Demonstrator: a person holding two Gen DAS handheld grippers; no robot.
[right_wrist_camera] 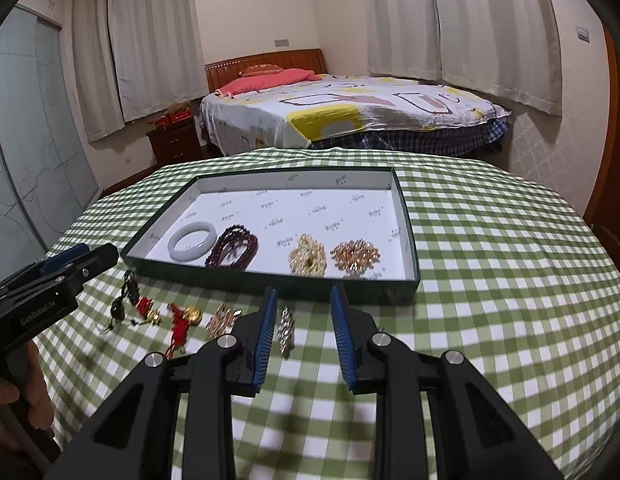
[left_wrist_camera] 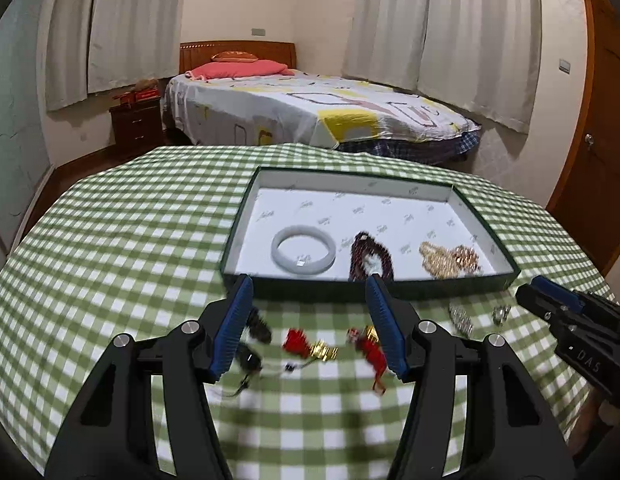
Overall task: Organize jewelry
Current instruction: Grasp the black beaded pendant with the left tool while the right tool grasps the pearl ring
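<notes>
A shallow dark green tray (left_wrist_camera: 458, 286) (right_wrist_camera: 406, 216) holds a white bangle (left_wrist_camera: 303, 251) (right_wrist_camera: 192, 240), dark red beads (left_wrist_camera: 370, 256) (right_wrist_camera: 232, 251) and two gold pieces (right_wrist_camera: 307, 260) (right_wrist_camera: 354, 256). On the cloth before it lie a black cord charm (right_wrist_camera: 123, 304), two red-and-gold charms (left_wrist_camera: 310, 346) (right_wrist_camera: 184, 316), a gold piece (right_wrist_camera: 221, 320) and a silver piece (right_wrist_camera: 285, 328). My left gripper (left_wrist_camera: 307, 282) is open above the red charms. My right gripper (right_wrist_camera: 303, 294) is open, with the silver piece between its fingers.
The table has a green checked cloth (right_wrist_camera: 490, 280). Behind it stand a bed (right_wrist_camera: 350, 112), a dark nightstand (right_wrist_camera: 171, 140) and curtained windows. A wooden door (left_wrist_camera: 602, 152) is at the right.
</notes>
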